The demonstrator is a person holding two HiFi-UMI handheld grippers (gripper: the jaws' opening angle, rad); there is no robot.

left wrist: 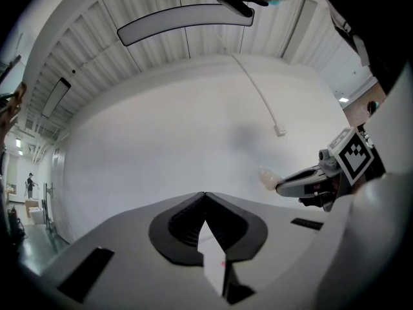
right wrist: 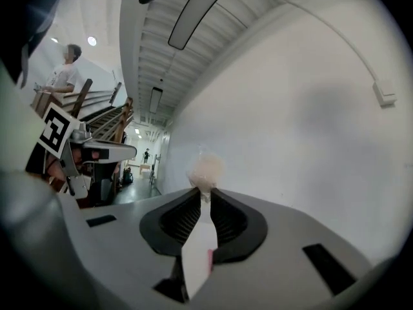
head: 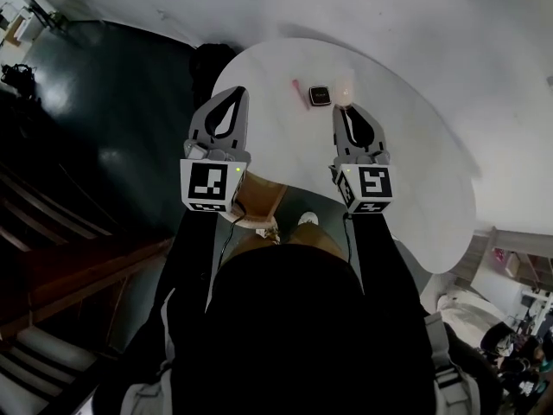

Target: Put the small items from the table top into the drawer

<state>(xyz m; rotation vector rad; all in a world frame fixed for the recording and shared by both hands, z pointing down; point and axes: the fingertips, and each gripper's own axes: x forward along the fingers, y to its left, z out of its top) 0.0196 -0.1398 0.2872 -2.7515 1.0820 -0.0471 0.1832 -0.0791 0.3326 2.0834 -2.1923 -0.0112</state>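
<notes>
Pale small item sits pinched in the level right claw; the level left claw is pressed together.

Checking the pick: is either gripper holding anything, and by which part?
Right gripper pinches a small pale item by its near end; left gripper holds nothing.

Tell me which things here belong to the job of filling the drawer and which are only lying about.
Belong to the job:
small pale lump, held in the right gripper
pink stick
small dark square item
open wooden drawer
white table

Only lying about:
wooden staircase
thin wall conduit
</notes>
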